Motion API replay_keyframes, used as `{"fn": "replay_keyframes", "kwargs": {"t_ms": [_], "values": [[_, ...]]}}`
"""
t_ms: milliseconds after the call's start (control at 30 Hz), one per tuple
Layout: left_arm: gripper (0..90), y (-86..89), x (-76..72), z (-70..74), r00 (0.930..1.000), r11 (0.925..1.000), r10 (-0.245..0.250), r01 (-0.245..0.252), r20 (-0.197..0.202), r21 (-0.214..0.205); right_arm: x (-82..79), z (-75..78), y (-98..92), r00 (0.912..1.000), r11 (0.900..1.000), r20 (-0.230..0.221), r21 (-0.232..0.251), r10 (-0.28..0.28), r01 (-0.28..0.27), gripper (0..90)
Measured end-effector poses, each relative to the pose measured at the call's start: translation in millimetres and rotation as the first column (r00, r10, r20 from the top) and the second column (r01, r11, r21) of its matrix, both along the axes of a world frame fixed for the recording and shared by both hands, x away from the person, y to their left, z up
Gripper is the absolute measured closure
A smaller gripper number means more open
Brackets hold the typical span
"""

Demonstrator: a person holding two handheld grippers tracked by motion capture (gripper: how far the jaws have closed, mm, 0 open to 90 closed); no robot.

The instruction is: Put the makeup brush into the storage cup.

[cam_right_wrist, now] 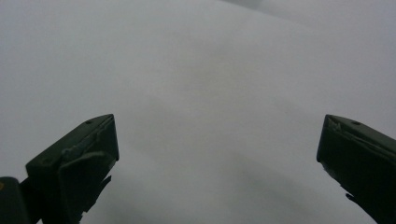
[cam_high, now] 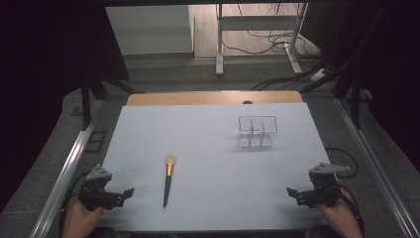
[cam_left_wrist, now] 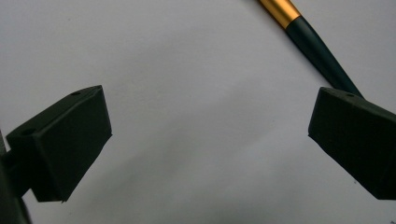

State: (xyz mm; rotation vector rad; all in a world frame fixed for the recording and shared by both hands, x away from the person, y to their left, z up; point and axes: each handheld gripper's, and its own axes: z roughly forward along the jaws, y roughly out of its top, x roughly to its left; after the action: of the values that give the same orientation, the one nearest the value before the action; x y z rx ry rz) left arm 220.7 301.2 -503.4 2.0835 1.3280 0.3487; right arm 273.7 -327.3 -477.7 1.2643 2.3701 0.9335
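The high view looks down over the counter (cam_high: 208, 148); both gripper views (very near) face its white top.

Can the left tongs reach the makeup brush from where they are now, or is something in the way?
Probably yes. The left tongs stand open and empty beside the makeup brush, which lies flat on the white table. Nothing lies between them, and the clear organizer sits far off, so the way looks free.

Makeup brush (cam_high: 168, 179), dark handle, gold ferrule, flat on table, bristles far.
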Motion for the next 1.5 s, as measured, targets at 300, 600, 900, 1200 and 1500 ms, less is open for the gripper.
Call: {"fn": "replay_keyframes", "kwargs": {"t_ms": [300, 600, 900, 1200, 1500], "values": [[0.0, 2.0, 0.0, -0.6, 0.9999, 0.9999, 0.015, -0.015, 0.005, 0.008, 1.3, -0.2, -1.1, 0.9999, 0.9999, -0.015, 0.013, -0.001, 0.001, 0.0], [0.2, -0.3, 1.0, -2.6, 0.9996, 0.9995, -0.022, 0.022, 0.018, 0.024, 1.9, 0.2, -4.4, 0.9996, 0.9992, -0.016, 0.032, -0.025, 0.025, 0.0], [0.8, -1.8, 4.0, -3.2, 0.9995, 0.9992, -0.031, 0.031, 0.003, 0.025, 1.5, 0.5, -3.9, 0.9995, 0.9994, -0.013, 0.021, -0.028, 0.028, 0.0], [1.4, -5.0, 10.9, -0.2, 0.9994, 0.9995, -0.027, 0.027, -0.022, 0.015, 0.5, 1.3, -4.5, 0.9994, 0.9993, -0.009, 0.016, -0.035, 0.035, 0.0], [0.7, -9.6, 18.9, 5.3, 0.999, 0.9999, -0.013, 0.013, -0.043, 0.009, 0.8, 0.9, -5.1, 0.9987, 0.9986, -0.016, 0.017, -0.049, 0.05, 0.0]]}}
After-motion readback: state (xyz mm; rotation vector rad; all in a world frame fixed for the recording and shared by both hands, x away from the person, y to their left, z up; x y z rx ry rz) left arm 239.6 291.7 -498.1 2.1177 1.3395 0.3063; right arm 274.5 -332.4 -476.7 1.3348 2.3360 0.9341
